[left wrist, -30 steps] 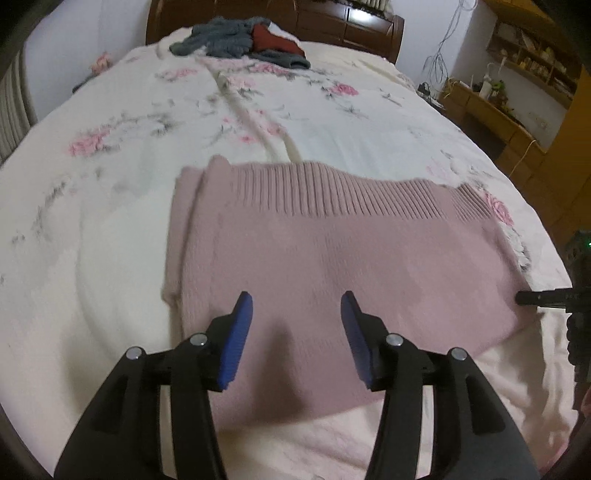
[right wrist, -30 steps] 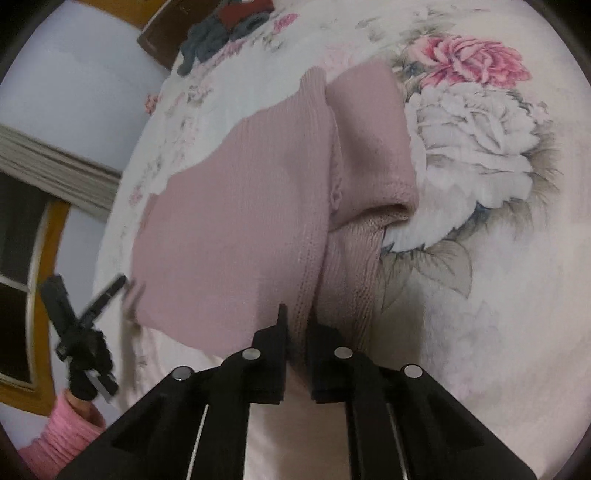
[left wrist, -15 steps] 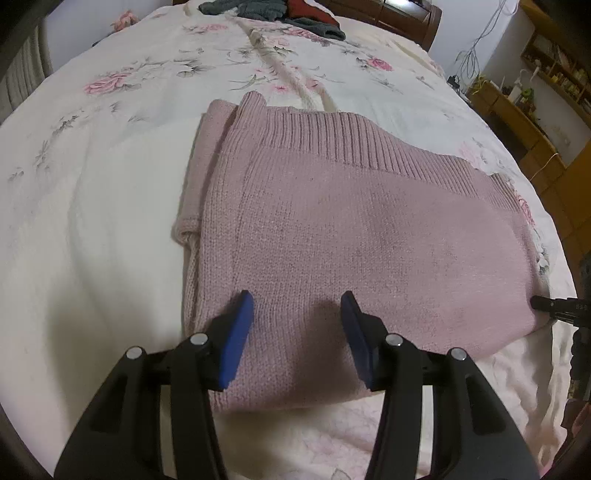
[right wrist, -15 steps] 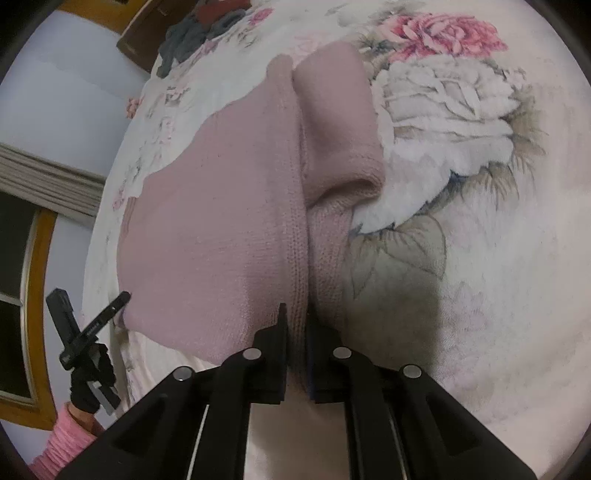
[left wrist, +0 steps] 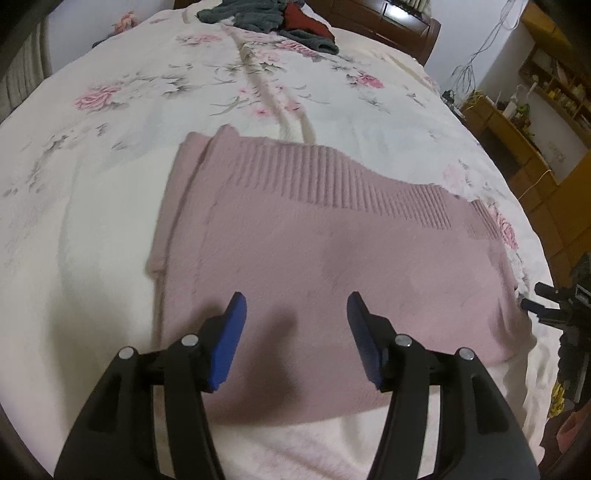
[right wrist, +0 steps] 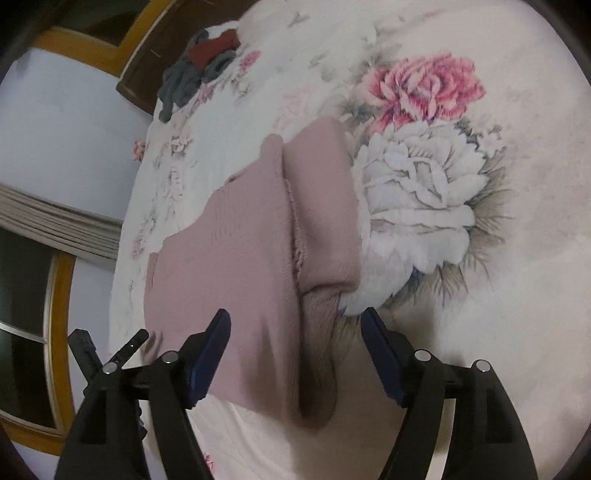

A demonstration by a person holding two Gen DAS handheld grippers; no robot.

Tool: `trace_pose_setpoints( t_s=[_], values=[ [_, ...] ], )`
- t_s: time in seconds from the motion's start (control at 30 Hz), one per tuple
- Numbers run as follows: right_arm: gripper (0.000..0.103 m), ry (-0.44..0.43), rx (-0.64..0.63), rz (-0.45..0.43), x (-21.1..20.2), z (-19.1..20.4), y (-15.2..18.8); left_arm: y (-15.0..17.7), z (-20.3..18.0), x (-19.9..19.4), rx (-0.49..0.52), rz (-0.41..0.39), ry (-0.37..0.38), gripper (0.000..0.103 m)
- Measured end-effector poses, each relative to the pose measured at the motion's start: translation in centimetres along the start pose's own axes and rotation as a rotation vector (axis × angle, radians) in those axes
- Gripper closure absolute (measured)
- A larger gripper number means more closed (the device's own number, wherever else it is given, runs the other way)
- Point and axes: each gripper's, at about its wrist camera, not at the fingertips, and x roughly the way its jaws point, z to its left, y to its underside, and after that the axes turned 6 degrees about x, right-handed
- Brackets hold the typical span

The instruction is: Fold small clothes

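Change, right gripper [right wrist: 295, 343]: clamped on the sweater's edge half a second earlier; now spread wide, nothing between the blue pads [right wrist: 210, 354].
Change, left gripper [left wrist: 293, 332]: already open before; now parted further, empty, hovering just above the knit.
Meaning for the task: judged a fold just laid down and let go; a further fold or smoothing probably still to come.
Pink knit sweater [left wrist: 332, 258]: lay flat on the floral bedspread [left wrist: 110, 166], ribbed hem on the side away from the left gripper, one sleeve tucked along the sweater's left edge.
Sweater against left fingers: near hem directly beneath the open gap, pads apart from the cloth as far as could be told.
Sweater against right fingers: folded edge and a rumpled sleeve [right wrist: 325, 229] ran straight up from between the pads; contact not possible to tell.
Beyond the sweater: pile of grey and red clothes [left wrist: 266, 16] well apart, by the wooden headboard [left wrist: 388, 22].
Beside the sweater: large printed peony [right wrist: 413, 199] touching the sleeve's outer edge.
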Motion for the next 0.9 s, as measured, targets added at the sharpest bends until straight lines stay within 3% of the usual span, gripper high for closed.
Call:
trace_pose_setpoints(
  t_s=[0.23, 0.47, 0.57, 0.67, 0.9],
  values=[
    [0.028, -0.059, 0.001, 0.032, 2.4, -0.9, -1.8, -1.2, -0.6, 2.2, -0.027, 0.029, 0.030, 0.046],
    [0.029, -0.061, -0.043, 0.039, 4.2, -0.4, -2.2, -1.2, 0.2, 3.7, -0.050, 0.056, 0.036, 0.046],
    [0.042, -0.057, -0.054, 0.034, 4.7, -0.1, -2.4, -1.1, 0.4, 4.1, -0.046, 0.058, 0.041, 0.046],
    [0.066, -0.059, -0.067, 0.042, 5.4, 0.2, -2.8, -1.0, 0.6, 4.2, -0.044, 0.059, 0.043, 0.046],
    [0.076, -0.085, -0.029, 0.026, 5.4, -0.7, -2.3, -0.9, 0.8, 4.4, -0.036, 0.060, 0.053, 0.046]
  ],
)
